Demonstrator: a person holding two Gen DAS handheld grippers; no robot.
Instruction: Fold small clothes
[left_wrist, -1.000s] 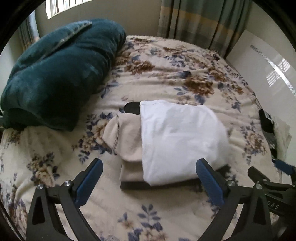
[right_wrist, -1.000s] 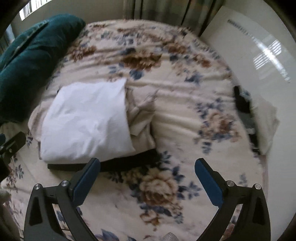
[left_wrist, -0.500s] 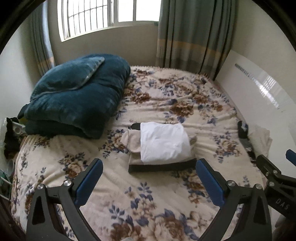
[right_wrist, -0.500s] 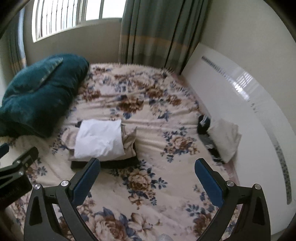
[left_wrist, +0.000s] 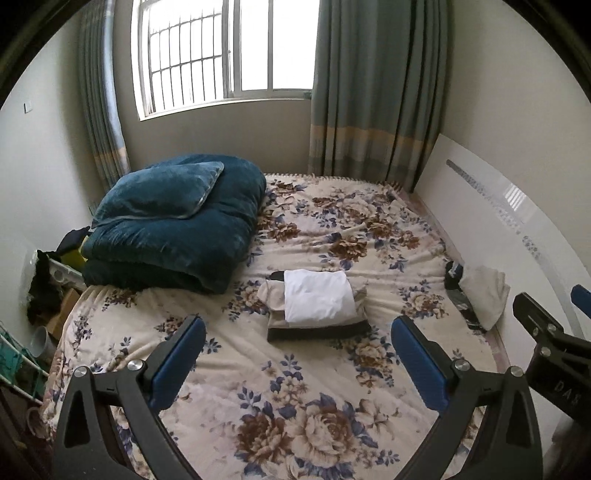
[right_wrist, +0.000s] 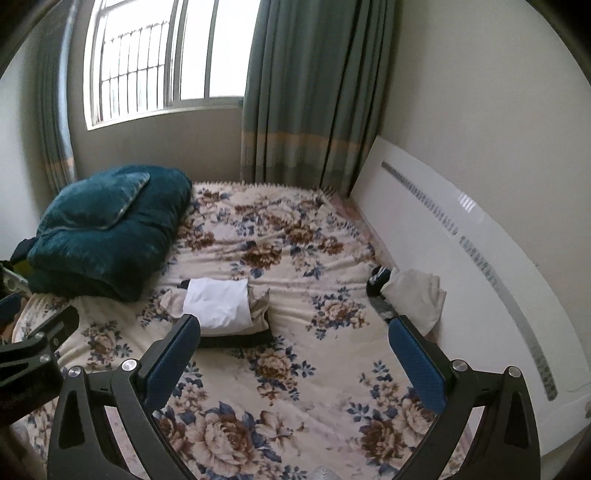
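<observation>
A folded white garment (left_wrist: 317, 298) lies on top of a stack of folded clothes, a beige one (left_wrist: 271, 300) and a dark one (left_wrist: 317, 332) beneath, in the middle of the floral bed. The stack also shows in the right wrist view (right_wrist: 218, 306). My left gripper (left_wrist: 297, 363) is open and empty, held high and well back from the stack. My right gripper (right_wrist: 293, 360) is open and empty, also far back from it. Its frame shows at the right edge of the left wrist view (left_wrist: 554, 343).
A folded teal blanket with a pillow (left_wrist: 173, 221) lies at the bed's far left. Unfolded light and dark clothes (left_wrist: 476, 291) lie at the right bed edge against a white panel (right_wrist: 461, 266). Window and curtains stand behind. Clutter (left_wrist: 44, 288) sits left of the bed.
Both grippers have pulled back and up from the stack, which now looks small and distant. The white garment stays lying on top of the stack. Both stay open.
</observation>
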